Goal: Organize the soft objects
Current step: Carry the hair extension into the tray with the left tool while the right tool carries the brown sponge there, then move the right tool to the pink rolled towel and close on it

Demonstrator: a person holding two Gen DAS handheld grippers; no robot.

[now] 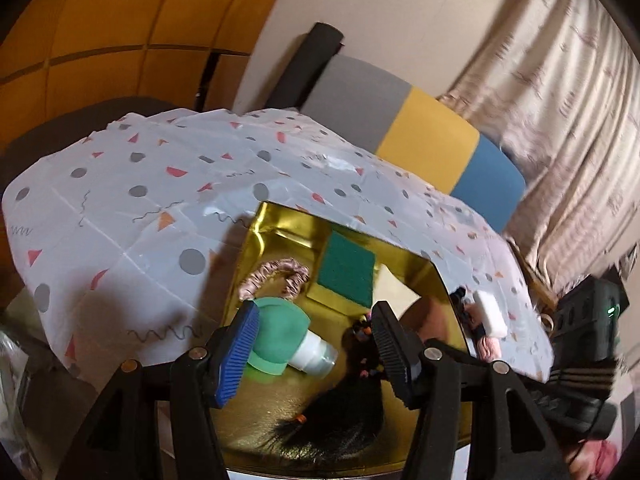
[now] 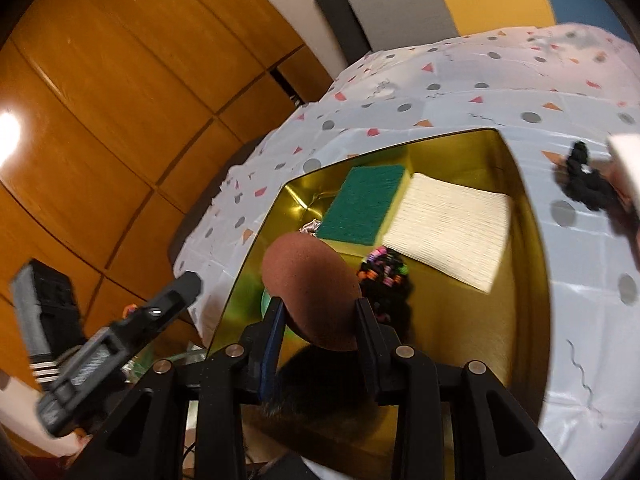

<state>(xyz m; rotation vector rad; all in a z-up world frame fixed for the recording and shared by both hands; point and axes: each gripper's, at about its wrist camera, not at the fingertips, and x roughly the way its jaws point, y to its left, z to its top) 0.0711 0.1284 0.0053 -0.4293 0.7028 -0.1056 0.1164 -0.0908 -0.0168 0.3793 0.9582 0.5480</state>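
A gold tray (image 1: 404,256) (image 2: 516,320) lies on the patterned tablecloth. It holds a green sponge (image 1: 347,270) (image 2: 364,204), a folded cream cloth (image 2: 448,228), a pink scrunchie (image 1: 276,276), a green-capped soft bottle (image 1: 288,344) and a black beaded hair piece (image 1: 344,408) (image 2: 384,272). My left gripper (image 1: 316,344) hangs open above the tray's near part, with nothing between its pads. My right gripper (image 2: 320,314) is shut on a brown egg-shaped sponge (image 2: 312,292) over the tray. In the left wrist view its black body (image 1: 588,320) shows at the right, blurred.
Just right of the tray, on the cloth, lie a black scrunchie (image 2: 580,184), a white block (image 1: 490,316) and a pink item (image 1: 489,348). A grey, yellow and blue cushion (image 1: 428,136) and a curtain (image 1: 560,120) stand behind the table. Wooden panels (image 2: 120,120) fill the left.
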